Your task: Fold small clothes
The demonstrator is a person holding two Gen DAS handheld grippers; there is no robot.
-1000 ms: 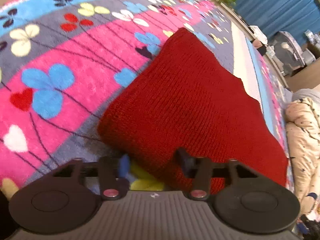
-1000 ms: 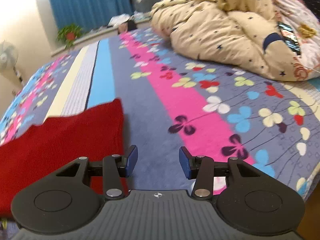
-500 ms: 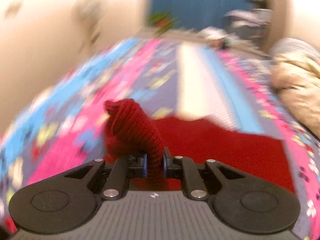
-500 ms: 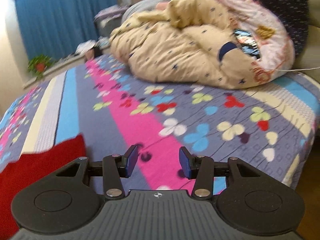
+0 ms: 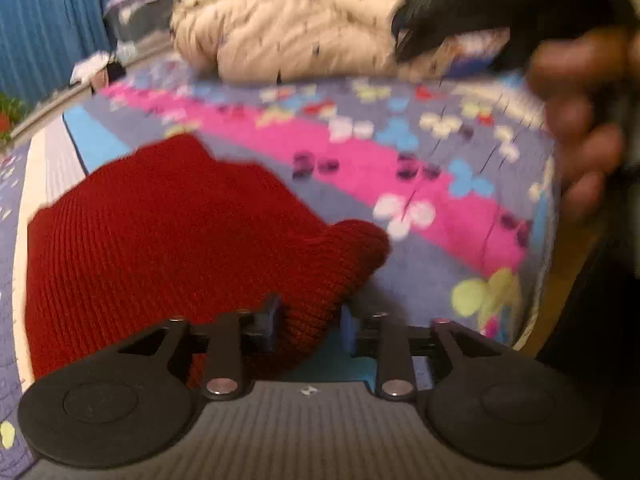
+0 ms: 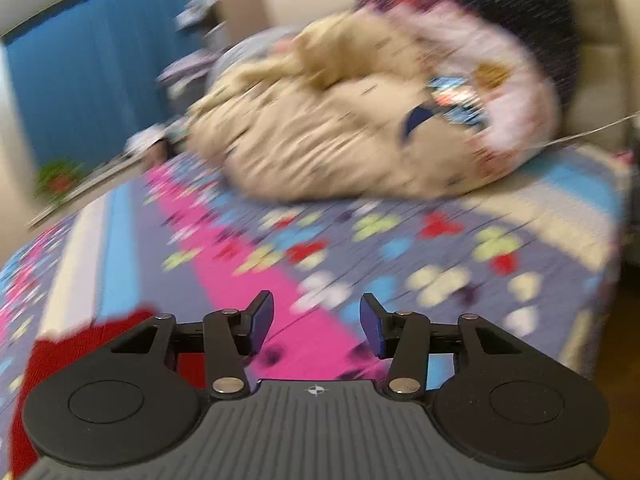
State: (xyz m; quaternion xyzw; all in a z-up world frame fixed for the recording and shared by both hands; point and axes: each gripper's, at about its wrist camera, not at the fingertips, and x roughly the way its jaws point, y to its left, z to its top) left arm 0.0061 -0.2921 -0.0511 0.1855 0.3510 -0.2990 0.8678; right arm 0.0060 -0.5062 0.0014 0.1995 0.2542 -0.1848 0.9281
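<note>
Sweater corner loose between opening left jaws

Left gripper has just been opening; a fold of the red sweater lies between its parted jaws, on the flowered bedspread. Right gripper stands half-open, holding nothing.

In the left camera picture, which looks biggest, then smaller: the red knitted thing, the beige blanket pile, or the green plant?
1. Red knitted garment, though it is nearest the camera.
2. Beige blanket pile.
3. Green plant, partly cut off at the edge.
</note>
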